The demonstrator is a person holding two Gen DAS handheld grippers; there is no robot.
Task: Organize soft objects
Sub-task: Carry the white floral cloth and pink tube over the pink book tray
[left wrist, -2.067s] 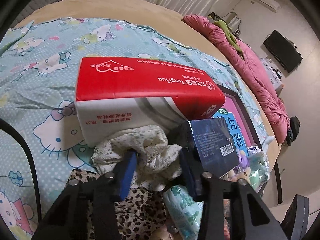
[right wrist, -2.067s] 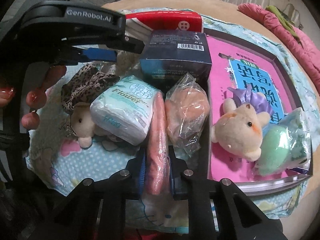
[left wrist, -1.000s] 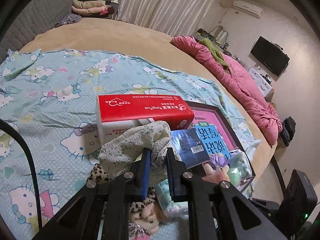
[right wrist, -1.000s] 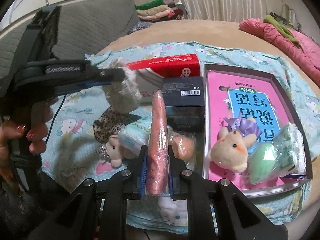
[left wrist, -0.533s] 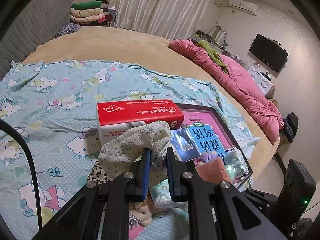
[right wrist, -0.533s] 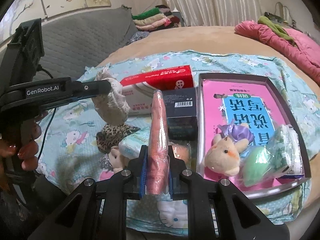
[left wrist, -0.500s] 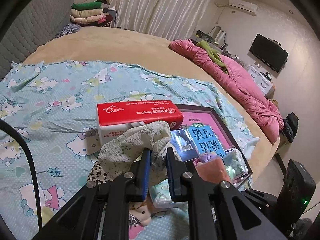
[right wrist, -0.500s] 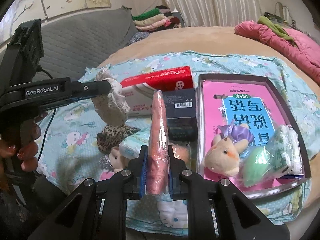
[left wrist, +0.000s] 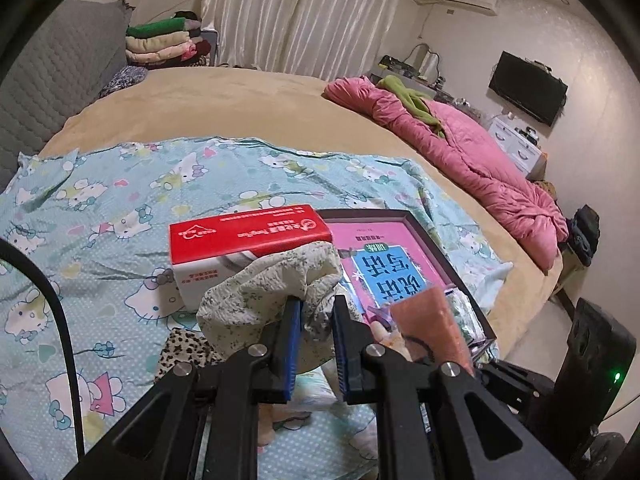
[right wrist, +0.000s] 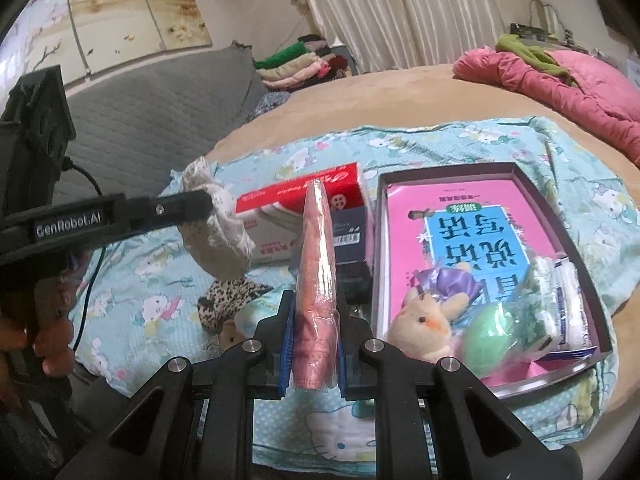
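Left gripper (left wrist: 314, 308): clamped on a cream floral fabric scrunchie (left wrist: 264, 292), held in the air above the Hello Kitty sheet (left wrist: 100, 216).
Scrunchie handling: light, limp and compressible by the look of it; it droops around the pads, so a pinch through the bunched middle suits it best.
Below it: leopard-print scrunchie (right wrist: 228, 296) and a small plush (right wrist: 230, 336), lying just beside each other on the sheet.
Right gripper (right wrist: 314, 340): closed on a pink plastic-wrapped soft pack (right wrist: 318, 264), raised and pointing forward.
Pack handling: thin, and its film is probably slippery; grip mid-body.
Box tray (right wrist: 560, 220): holds a plush bear (right wrist: 426, 320) and a green ball (right wrist: 490, 330) at the near end.
Room: the tray's far half is open; the red tissue box (right wrist: 304, 196) and the tray wall border the path.
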